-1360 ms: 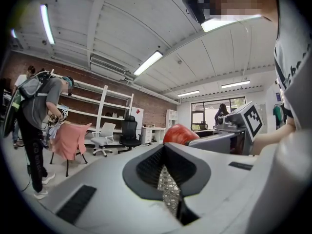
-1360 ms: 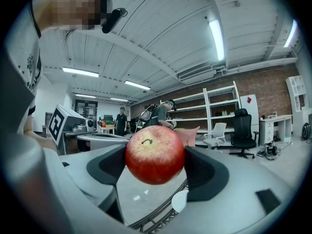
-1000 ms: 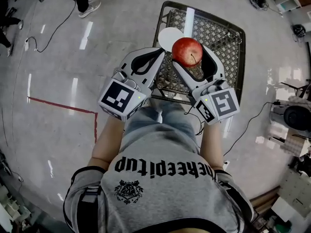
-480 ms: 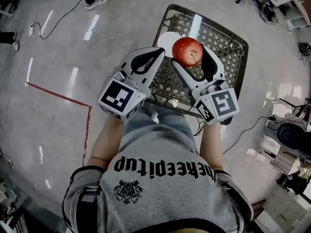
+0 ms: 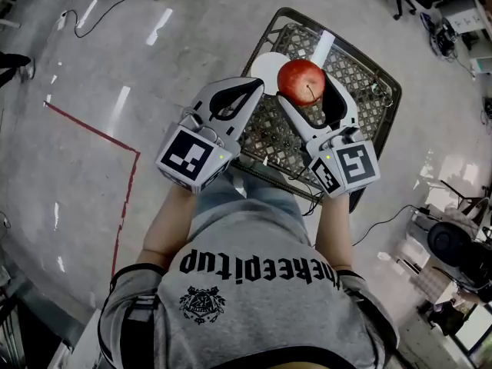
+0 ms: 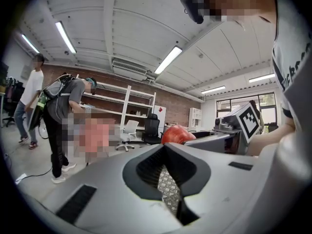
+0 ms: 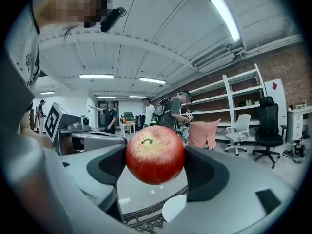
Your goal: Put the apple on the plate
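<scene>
Red apple (image 5: pixel 300 82), one; plate (image 5: pixel 264 69), one.

1 apple (image 5: pixel 300 81), 1 white plate (image 5: pixel 264 66), 1 wire rack (image 5: pixel 355 68), 2 grippers: left gripper (image 5: pixel 255 85), right gripper (image 5: pixel 306 84)

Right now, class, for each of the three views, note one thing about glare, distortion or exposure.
Head view: white glare streaks lie on the glossy floor. Left gripper view: the fisheye lens curves the ceiling, and the corners are vignetted black. Right gripper view: the apple is sharp and evenly lit, while the strip light is blown out.
</scene>
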### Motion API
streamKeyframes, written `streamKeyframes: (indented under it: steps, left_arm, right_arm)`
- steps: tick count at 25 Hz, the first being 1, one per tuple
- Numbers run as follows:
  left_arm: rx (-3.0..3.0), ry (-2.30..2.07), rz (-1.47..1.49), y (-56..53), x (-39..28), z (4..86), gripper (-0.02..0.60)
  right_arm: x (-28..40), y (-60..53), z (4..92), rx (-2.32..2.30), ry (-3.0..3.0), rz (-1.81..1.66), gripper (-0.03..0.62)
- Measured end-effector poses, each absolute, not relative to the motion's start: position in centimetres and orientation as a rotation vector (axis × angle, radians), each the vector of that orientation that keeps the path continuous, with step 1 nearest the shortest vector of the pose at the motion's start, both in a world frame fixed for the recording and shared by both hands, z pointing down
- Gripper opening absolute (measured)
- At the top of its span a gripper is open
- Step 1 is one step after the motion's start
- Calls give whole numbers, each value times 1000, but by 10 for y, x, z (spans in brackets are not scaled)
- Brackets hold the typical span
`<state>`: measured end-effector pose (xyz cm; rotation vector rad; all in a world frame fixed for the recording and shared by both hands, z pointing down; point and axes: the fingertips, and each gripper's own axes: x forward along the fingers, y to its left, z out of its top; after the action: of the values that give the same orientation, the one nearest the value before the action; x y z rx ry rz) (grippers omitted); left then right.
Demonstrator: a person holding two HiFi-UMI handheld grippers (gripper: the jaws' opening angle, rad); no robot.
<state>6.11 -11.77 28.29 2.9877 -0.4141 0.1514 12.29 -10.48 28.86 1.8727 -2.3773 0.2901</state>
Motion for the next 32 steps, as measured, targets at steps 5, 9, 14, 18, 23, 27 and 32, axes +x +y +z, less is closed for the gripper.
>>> streamKeyframes:
  steps: [5, 9, 14, 18, 23, 27, 32]
  left_arm:
    - [2954, -485, 185, -118, 71, 295, 12]
    - [2940, -533, 196, -119, 77, 304, 12]
    - [2876, -584, 260, -116, 83, 320, 12]
    - [2848, -613, 291, -115, 88, 325, 12]
    - [2845, -631, 292, -113, 92, 329, 12]
    - [2828, -653, 302, -112, 92, 334, 12]
    - [2804, -668, 318, -114, 92, 343, 12]
  right_arm:
    - [137, -114, 301, 1813, -2422, 324, 385]
    - [146, -120, 314, 1770, -2440, 345, 385]
    - [159, -127, 335, 1724, -2456, 388, 385]
    - [166, -134, 348, 1693, -2466, 412, 385]
    - [173, -142, 368, 1670, -2470, 433, 383]
    - [175, -147, 384, 1653, -2463, 461, 385]
    - [174, -154, 409, 1620, -2436, 504, 383]
